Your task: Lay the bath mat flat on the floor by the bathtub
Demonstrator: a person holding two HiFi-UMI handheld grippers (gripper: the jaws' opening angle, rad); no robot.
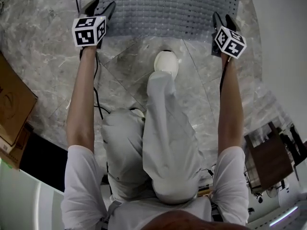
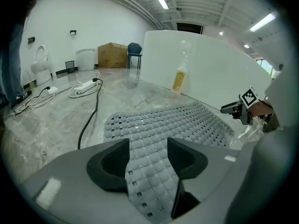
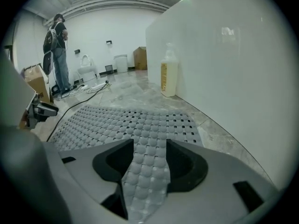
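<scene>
The grey bath mat [image 1: 165, 8], studded and perforated, lies spread on the marble floor beside the white bathtub [image 1: 283, 42]. My left gripper [image 1: 100, 6] is shut on the mat's near left edge. At the near right edge my right gripper [image 1: 224, 19] is shut on the mat too. In the left gripper view the bath mat [image 2: 173, 120] runs up between the jaws of the left gripper [image 2: 148, 157] towards the bathtub wall [image 2: 210, 69]. The right gripper view shows the bath mat [image 3: 131, 120] pinched in the right gripper [image 3: 149, 160], flat beyond it.
A yellow bottle [image 3: 169, 76] stands on the floor against the tub. A black cable [image 2: 88, 120] and a power strip [image 2: 84, 85] lie left of the mat. A cardboard box [image 1: 12, 104] is at the left. My shoe [image 1: 166, 63] is just behind the mat. A person [image 3: 58, 50] stands far off.
</scene>
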